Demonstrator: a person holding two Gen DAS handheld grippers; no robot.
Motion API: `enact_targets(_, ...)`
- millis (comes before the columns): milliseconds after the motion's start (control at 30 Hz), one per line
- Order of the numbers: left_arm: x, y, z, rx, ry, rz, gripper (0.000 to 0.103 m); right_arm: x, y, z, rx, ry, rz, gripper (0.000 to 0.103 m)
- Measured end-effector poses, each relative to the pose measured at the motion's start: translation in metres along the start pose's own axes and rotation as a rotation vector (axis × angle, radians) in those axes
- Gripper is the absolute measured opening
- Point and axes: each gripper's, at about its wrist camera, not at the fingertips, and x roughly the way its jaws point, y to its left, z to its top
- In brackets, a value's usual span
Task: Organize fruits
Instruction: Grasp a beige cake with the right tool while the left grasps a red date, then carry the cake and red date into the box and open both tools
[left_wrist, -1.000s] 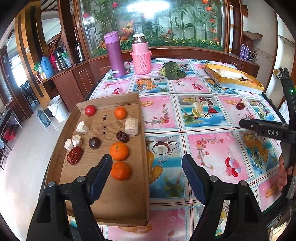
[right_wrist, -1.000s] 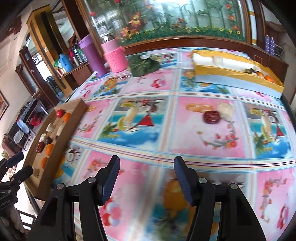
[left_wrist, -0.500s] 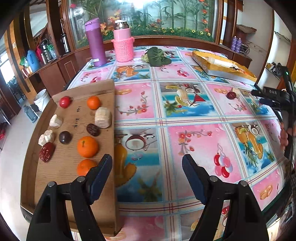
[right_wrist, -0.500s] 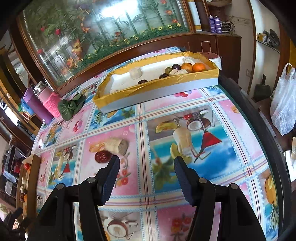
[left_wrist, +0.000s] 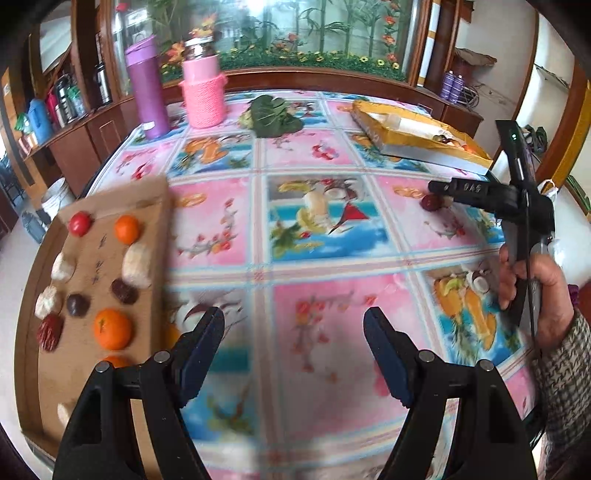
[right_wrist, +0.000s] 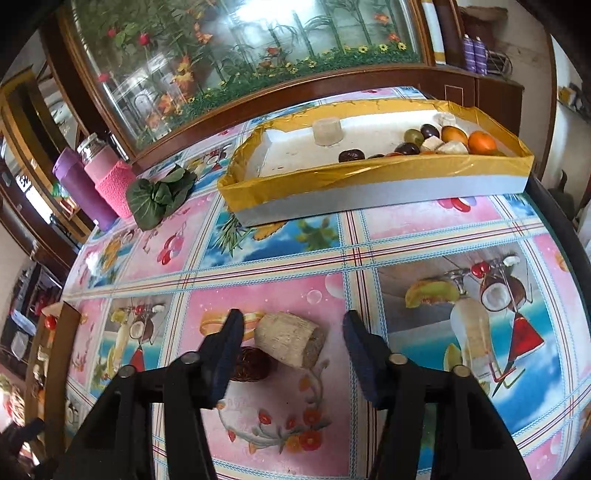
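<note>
Three raised letters on your right gripper (right_wrist: 291, 343) seem to read "DAS"; the handwriting on the cardboard tray (left_wrist: 33, 288) is illegible. Its near end is cut off behind your left gripper (left_wrist: 293, 341), whose fingers stand spread over bare tablecloth (left_wrist: 332, 155). Your right fingers have just been narrowing around the pale cane chunk (right_wrist: 290, 343), not pressing it; a dark date (right_wrist: 253, 363) lies half hidden beside it. The yellow box (right_wrist: 369, 173) holds assorted fruit.

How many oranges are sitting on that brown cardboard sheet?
3, maybe more. On the cardboard sheet: a small orange near the far edge, a bigger orange nearer, and a third orange partly hidden behind the left tongs.
</note>
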Motion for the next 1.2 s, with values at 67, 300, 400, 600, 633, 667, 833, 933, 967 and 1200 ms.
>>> enact_targets(67, 0.007, -0.014, 0.013, 0.026, -0.011, -0.009, 0.077, -0.001, 0.0, -0.002, -0.006, -0.001, 0.007, 0.039)
enact_targets(300, 0.062, -0.092, 0.063, 0.173, -0.011, -0.098, 0.077, -0.02, -0.027, 0.001, 0.095, -0.047, 0.058, 0.039)
enact_targets(400, 0.09, -0.127, 0.076, 0.261, 0.008, -0.1, 0.077, -0.028, -0.04, 0.004, 0.136, -0.067, 0.077, 0.039)
enact_targets(600, 0.128, -0.172, 0.092, 0.368, -0.008, -0.078, 0.073, -0.035, -0.053, 0.01, 0.177, -0.094, 0.061, 0.039)
enact_targets(633, 0.133, -0.175, 0.093, 0.375, -0.002, -0.074, 0.068, -0.036, -0.055, 0.011, 0.178, -0.099, 0.057, 0.039)
enact_targets(667, 0.138, -0.178, 0.094, 0.379, 0.007, -0.078, 0.06, -0.037, -0.057, 0.011, 0.182, -0.103, 0.053, 0.039)
enact_targets(833, 0.141, -0.178, 0.098, 0.336, 0.019, -0.13, 0.025, -0.041, -0.066, 0.013, 0.22, -0.118, 0.058, 0.039)
enact_targets(933, 0.134, -0.171, 0.09, 0.33, 0.021, -0.129, 0.025, -0.041, -0.067, 0.013, 0.228, -0.123, 0.055, 0.039)
enact_targets(967, 0.128, -0.166, 0.086, 0.319, 0.02, -0.135, 0.025, -0.041, -0.067, 0.013, 0.228, -0.123, 0.053, 0.039)
enact_targets(1200, 0.051, -0.092, 0.059, 0.203, -0.041, -0.143, 0.025, -0.039, -0.051, 0.009, 0.174, -0.123, 0.056, 0.039)
